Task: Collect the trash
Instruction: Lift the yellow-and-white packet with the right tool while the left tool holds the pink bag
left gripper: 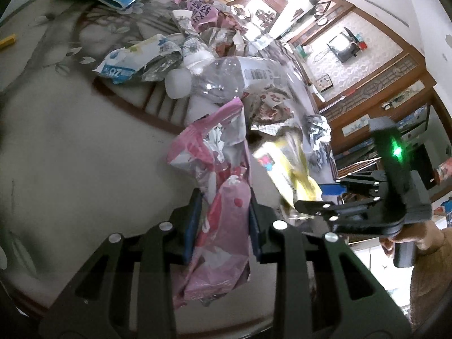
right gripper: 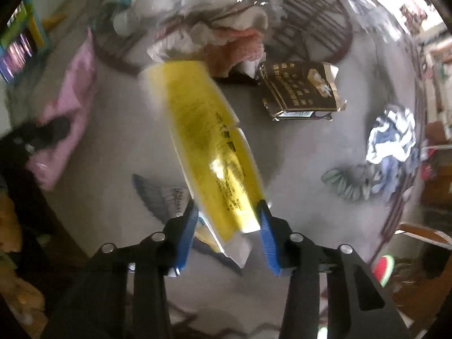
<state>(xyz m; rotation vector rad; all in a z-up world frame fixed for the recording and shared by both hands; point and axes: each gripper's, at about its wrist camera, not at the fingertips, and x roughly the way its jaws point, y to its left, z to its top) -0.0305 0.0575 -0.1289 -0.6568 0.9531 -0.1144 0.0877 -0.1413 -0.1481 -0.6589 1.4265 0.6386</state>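
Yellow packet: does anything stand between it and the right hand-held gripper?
No. The yellow packet already lies between the right hand-held gripper's blue pads, which close on it, with nothing else between them.

Wore black linkage arms on the left gripper (left gripper: 223, 220), studded with round silver pivot screws, ending in dark blue ribbed pads (left gripper: 192, 226). Carried the same black frame, silver screws and brighter blue pads (right gripper: 267, 240) on the right gripper (right gripper: 226, 234). Showed a green light on its black housing (left gripper: 397, 149). Had what was perhaps a brown knitted sleeve (left gripper: 429, 282), blurred at the edge.
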